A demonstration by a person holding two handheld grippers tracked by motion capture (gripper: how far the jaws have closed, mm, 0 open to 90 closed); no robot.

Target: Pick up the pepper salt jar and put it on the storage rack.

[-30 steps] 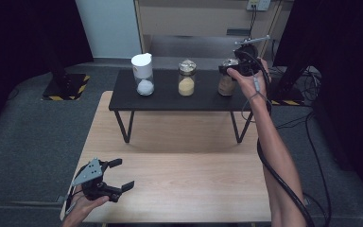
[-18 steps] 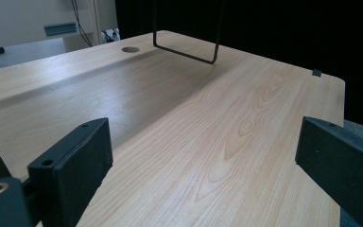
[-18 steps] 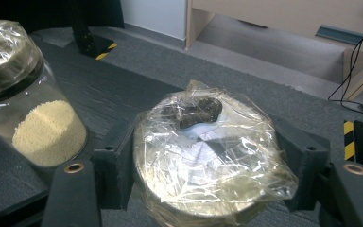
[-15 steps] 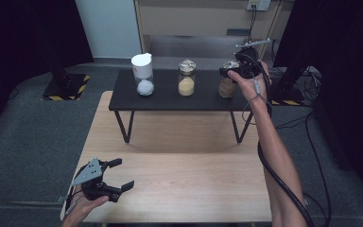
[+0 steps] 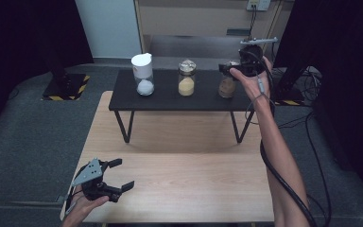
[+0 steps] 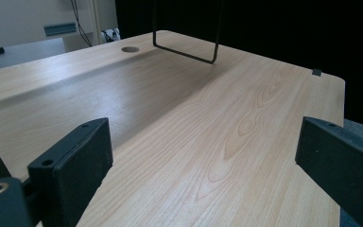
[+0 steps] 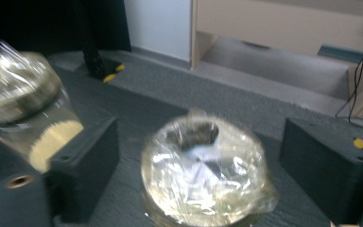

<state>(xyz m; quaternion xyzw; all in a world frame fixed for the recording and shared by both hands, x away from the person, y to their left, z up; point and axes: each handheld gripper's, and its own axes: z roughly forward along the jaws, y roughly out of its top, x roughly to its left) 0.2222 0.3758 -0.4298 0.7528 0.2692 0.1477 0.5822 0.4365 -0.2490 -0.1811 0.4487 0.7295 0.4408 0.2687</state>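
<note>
Landmark: black shelf [image 5: 170, 97] standing on the far part of the wooden table [image 5: 184, 189].

Nearest, well in front of the shelf at the table's near left corner: left gripper [image 5: 118, 175], held in the left hand [image 5: 82, 208] just above the wood. Its jaws stand wide with nothing between them; the left gripper view has bare table [image 6: 208, 132] between the two pads.

On the shelf, left to right: white-lidded jar [image 5: 142, 74] with white powder, middle jar [image 5: 186, 78] with yellow grains, brown jar [image 5: 227, 85] at the right end.

Right gripper [image 5: 227, 68] is at the shelf's right end, over the brown jar, right hand [image 5: 251, 78] behind it. Its jaws have just been opening. In the right gripper view the foil-wrapped jar top [image 7: 205, 172] sits between the jaws, gaps on both sides, pads not pressing. Middle jar [image 7: 28, 104] shows left of it, blurred.
</note>
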